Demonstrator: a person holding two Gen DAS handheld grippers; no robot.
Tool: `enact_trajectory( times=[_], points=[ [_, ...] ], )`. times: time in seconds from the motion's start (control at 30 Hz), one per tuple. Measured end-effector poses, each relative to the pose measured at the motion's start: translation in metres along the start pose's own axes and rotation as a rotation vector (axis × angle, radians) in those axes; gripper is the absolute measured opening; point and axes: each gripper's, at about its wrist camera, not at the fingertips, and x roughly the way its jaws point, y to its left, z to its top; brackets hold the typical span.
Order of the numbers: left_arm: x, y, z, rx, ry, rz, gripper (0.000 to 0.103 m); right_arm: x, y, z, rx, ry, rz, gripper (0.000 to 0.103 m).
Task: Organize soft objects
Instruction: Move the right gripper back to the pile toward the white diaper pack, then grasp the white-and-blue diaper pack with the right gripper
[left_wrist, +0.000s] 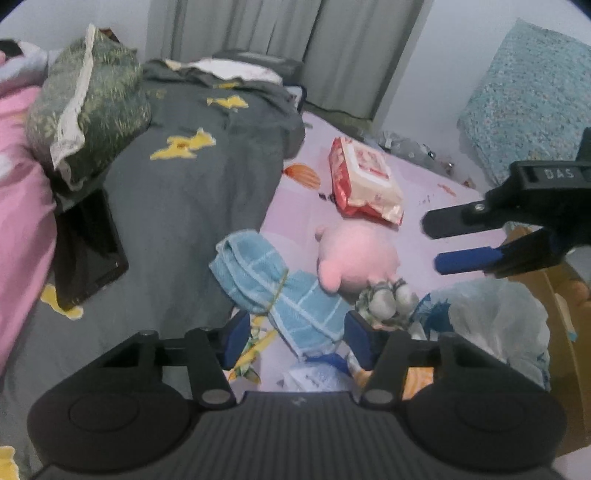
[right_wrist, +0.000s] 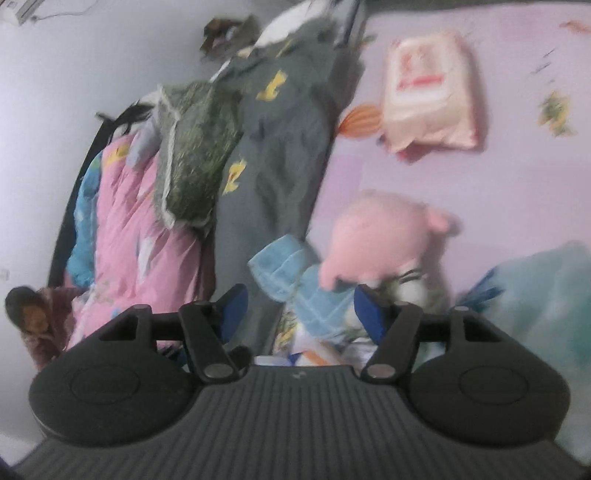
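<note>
Both the left tool (left_wrist: 291, 338) and right tool (right_wrist: 297, 308) hung released above the bed (left_wrist: 424, 177), where the light, squashy pink plush (left_wrist: 356, 258) lay beside the limp blue towel (left_wrist: 273, 288), likely best pinched mid-body.

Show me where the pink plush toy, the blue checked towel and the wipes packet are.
pink plush toy (left_wrist: 356, 254), left wrist view, middle of its round body.
blue checked towel (left_wrist: 258, 273), left wrist view, near the string tied around it.
wipes packet (left_wrist: 364, 177), left wrist view, centre of its top face.
</note>
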Motion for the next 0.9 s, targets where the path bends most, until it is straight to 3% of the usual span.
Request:
enact_trajectory(
  times=[0.17, 0.33, 0.47, 0.6, 0.77, 0.9],
  points=[
    [-0.003, 0.008, -0.018, -0.016, 0.055, -0.038, 0.039, 0.028, 0.002, -0.016, 0.003, 0.082, 0.048, 0.065],
    [-0.014, 0.02, -0.033, -0.052, 0.061, -0.04, 0.029, 0.017, 0.019, -0.056, -0.049, 0.114, 0.179, 0.065],
    [-0.019, 0.028, -0.038, -0.079, 0.051, -0.034, 0.021, 0.006, 0.032, -0.085, -0.094, 0.127, 0.211, 0.065],
    [-0.023, 0.035, -0.044, -0.108, 0.054, -0.037, 0.018, 0.022, 0.038, -0.112, -0.148, 0.183, 0.148, 0.059],
    [-0.027, 0.043, -0.048, -0.15, 0.055, -0.036, 0.018, 0.032, 0.031, -0.121, -0.256, 0.089, -0.128, 0.053],
    [-0.032, 0.05, -0.047, -0.173, 0.037, -0.024, 0.018, 0.032, 0.043, -0.131, -0.318, 0.074, -0.141, 0.054]
  ],
)
